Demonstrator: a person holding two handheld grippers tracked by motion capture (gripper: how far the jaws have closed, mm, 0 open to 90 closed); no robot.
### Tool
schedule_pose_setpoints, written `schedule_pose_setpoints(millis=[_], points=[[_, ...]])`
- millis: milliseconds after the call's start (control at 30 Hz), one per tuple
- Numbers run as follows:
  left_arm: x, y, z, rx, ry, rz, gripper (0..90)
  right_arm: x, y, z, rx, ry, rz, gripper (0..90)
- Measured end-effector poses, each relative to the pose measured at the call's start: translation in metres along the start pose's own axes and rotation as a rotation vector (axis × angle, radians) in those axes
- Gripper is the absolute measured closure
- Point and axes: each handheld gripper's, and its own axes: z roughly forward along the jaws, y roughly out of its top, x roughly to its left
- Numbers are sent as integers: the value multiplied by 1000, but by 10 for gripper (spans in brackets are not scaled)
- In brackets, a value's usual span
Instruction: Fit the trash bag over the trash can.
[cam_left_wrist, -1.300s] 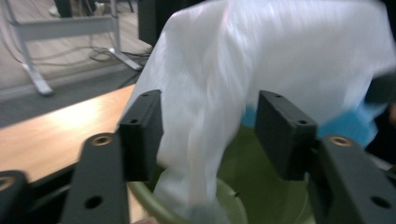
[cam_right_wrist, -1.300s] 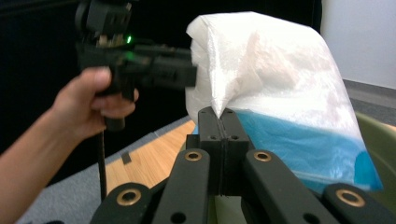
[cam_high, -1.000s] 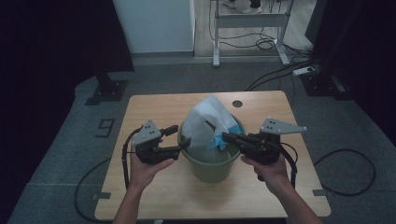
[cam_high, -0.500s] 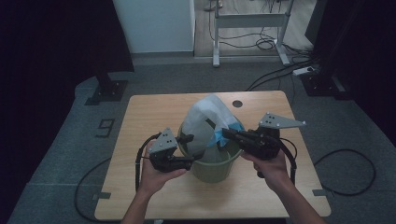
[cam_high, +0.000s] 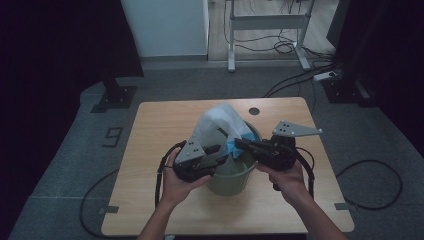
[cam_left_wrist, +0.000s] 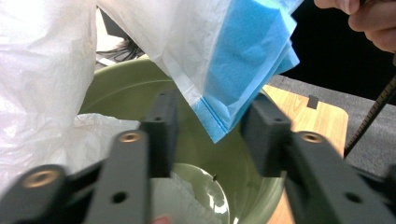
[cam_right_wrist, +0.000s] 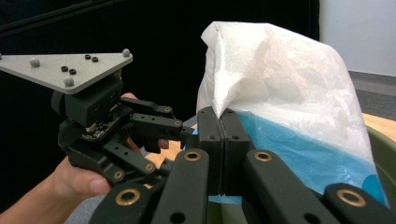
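A green bin (cam_high: 227, 176) stands on the wooden table (cam_high: 160, 125). A white plastic bag (cam_high: 218, 123) with a blue edge (cam_high: 232, 148) rises out of it. My right gripper (cam_high: 241, 145) reaches in from the right and is shut on the bag's edge (cam_right_wrist: 223, 112). My left gripper (cam_high: 218, 153) is at the bin's left rim, open. In the left gripper view the bag's blue corner (cam_left_wrist: 233, 79) hangs between the open jaws of the left gripper (cam_left_wrist: 212, 135), above the bin's inside (cam_left_wrist: 130, 88). The left gripper (cam_right_wrist: 156, 122) sits close beside the right gripper (cam_right_wrist: 223, 116).
The table's far half is bare wood with a round cable hole (cam_high: 254, 111). Cables trail from both grippers over the table's front part. Beyond the table are a desk frame (cam_high: 265, 22) and floor cables (cam_high: 300, 75).
My left gripper has moved right, from beside the bin to its rim, so the bag's blue corner now lies between its jaws. The right gripper has kept its hold in place.
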Motion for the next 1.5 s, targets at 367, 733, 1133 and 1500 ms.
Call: schedule_pose_setpoints(millis=[367, 733, 1133, 1500], points=[[-1, 1, 3, 4, -32, 11, 900, 1, -4, 4, 8, 3, -6, 823], [14, 9, -4, -30, -39, -70, 900, 8, -15, -18, -36, -144, -108, 407], [14, 15, -11, -37, -51, -74, 900, 4, -51, -12, 23, -186, -127, 421], [17, 14, -9, -31, -54, -87, 900, 9, -52, 16, 35, -202, -189, 419]])
